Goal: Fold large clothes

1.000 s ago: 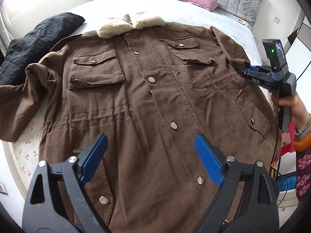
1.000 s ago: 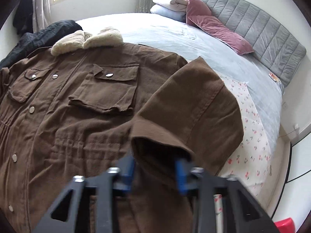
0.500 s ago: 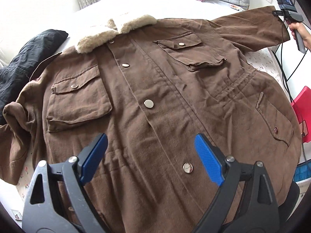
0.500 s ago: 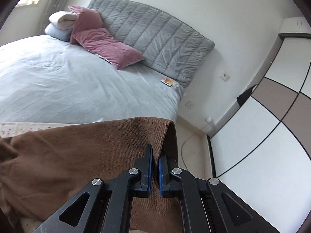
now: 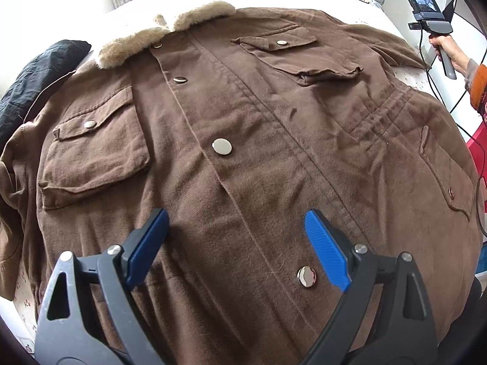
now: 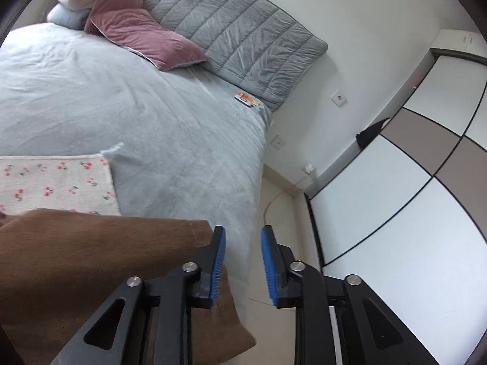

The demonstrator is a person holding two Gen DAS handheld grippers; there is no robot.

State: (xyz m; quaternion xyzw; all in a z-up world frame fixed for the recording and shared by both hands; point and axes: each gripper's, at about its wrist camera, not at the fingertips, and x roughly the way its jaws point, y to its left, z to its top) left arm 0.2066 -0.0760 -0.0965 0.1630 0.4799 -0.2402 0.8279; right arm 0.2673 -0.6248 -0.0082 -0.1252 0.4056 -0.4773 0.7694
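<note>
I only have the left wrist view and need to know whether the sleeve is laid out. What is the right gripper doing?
Observer: The right gripper is opening; nothing sits between its pads.
Operator: Where is the sleeve?
Observer: The brown sleeve lies stretched out, its cuff beside the gripper's left finger, over the bed's edge.
Operator: What is beyond it?
Observer: Grey bedspread and a pink pillow by the headboard.

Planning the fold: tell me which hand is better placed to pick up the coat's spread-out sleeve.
Right, probably. The right claw sits at the sleeve cuff, its jaws opening with nothing between them. The left claw hovers open over the coat's buttoned front, away from that sleeve.
</note>
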